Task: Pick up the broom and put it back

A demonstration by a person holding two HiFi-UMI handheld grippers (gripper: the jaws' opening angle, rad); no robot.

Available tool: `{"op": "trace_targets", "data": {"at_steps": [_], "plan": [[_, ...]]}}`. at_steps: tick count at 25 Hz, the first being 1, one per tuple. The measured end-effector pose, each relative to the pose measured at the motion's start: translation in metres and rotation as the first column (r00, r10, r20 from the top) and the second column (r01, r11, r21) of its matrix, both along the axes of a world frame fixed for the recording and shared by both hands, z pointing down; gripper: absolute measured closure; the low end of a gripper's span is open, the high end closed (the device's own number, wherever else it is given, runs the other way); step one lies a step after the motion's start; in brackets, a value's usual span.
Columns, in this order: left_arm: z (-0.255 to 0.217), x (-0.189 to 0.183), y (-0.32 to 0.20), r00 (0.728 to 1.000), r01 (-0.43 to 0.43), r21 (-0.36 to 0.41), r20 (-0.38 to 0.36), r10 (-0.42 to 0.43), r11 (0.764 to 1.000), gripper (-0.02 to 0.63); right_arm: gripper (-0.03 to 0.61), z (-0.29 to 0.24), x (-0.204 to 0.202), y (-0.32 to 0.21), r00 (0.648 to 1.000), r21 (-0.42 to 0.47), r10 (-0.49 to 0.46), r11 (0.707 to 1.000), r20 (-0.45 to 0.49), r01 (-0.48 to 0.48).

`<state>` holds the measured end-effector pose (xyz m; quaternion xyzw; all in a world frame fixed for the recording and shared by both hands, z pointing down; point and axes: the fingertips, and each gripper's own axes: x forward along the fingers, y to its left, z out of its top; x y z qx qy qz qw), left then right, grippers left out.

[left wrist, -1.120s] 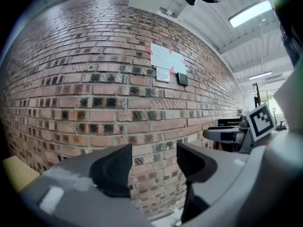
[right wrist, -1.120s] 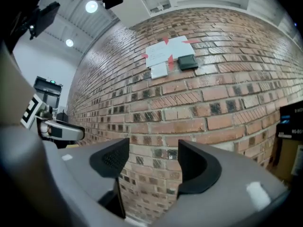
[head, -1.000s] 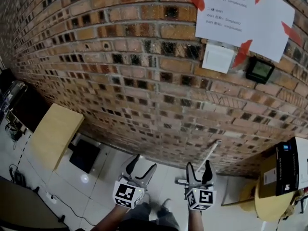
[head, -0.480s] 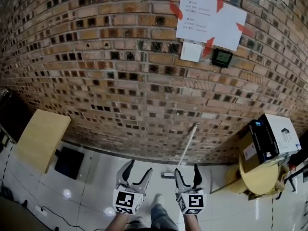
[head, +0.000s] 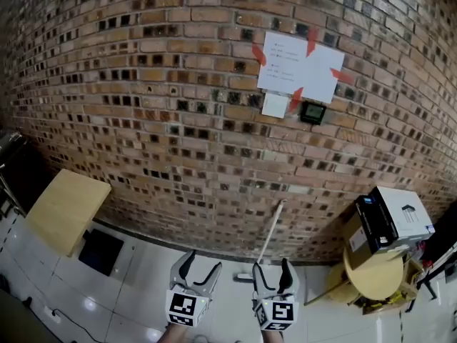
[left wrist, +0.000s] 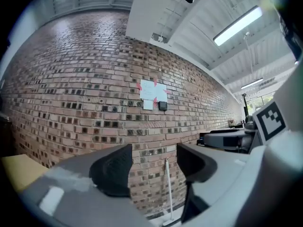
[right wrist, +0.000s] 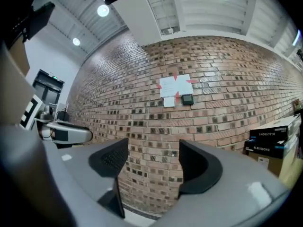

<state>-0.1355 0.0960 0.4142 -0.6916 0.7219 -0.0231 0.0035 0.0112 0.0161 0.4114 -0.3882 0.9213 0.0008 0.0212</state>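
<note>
Brick wall point(head: 143, 120) props the white-handled broom point(head: 270, 236) at a lean, head on the pale floor tiles point(head: 136, 277), which I read as its storage spot; my left gripper point(head: 202, 263) and right gripper point(head: 273, 269) point level towards it, jaws apart, holding nothing, both short of the handle.

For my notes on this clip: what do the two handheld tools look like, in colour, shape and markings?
They match. The left tool and the right tool each have a grey moulded body that forks into two curved jaws faced with black, finely ribbed pads. Each carries a white cube printed with black square markers. No cables show.
</note>
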Motion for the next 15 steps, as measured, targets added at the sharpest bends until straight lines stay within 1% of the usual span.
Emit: {"op": "trace_targets", "data": {"at_steps": [3, 5, 6, 10, 12, 15], "plan": [[-0.014, 0.019, 0.007, 1.000, -0.005, 0.015, 0.014, 0.005, 1.000, 0.319, 0.249, -0.012, -0.007, 0.015, 0.998, 0.039, -0.056, 0.998, -0.014, 0.056], [-0.010, 0.029, 0.007, 1.000, 0.009, 0.023, 0.002, -0.009, 1.000, 0.319, 0.250, -0.013, -0.004, 0.024, 0.997, 0.063, -0.077, 0.995, -0.024, 0.078], [-0.007, 0.037, 0.004, 1.000, 0.007, 0.020, -0.004, -0.007, 1.000, 0.319, 0.250, -0.012, 0.000, 0.025, 0.997, 0.061, -0.079, 0.995, -0.027, 0.080], [-0.003, 0.070, 0.000, 1.000, -0.022, 0.010, -0.003, 0.022, 1.000, 0.319, 0.252, -0.004, 0.027, 0.015, 0.998, 0.032, -0.061, 0.998, -0.029, 0.062], [-0.003, 0.077, -0.001, 1.000, -0.024, 0.002, 0.006, 0.024, 1.000, 0.319, 0.252, -0.005, 0.041, 0.007, 0.999, 0.023, -0.038, 0.999, -0.019, 0.038], [-0.004, 0.080, -0.004, 1.000, -0.012, 0.005, 0.011, 0.012, 1.000, 0.319, 0.253, -0.010, 0.056, -0.002, 1.000, 0.037, -0.016, 0.999, -0.007, 0.016]]}}
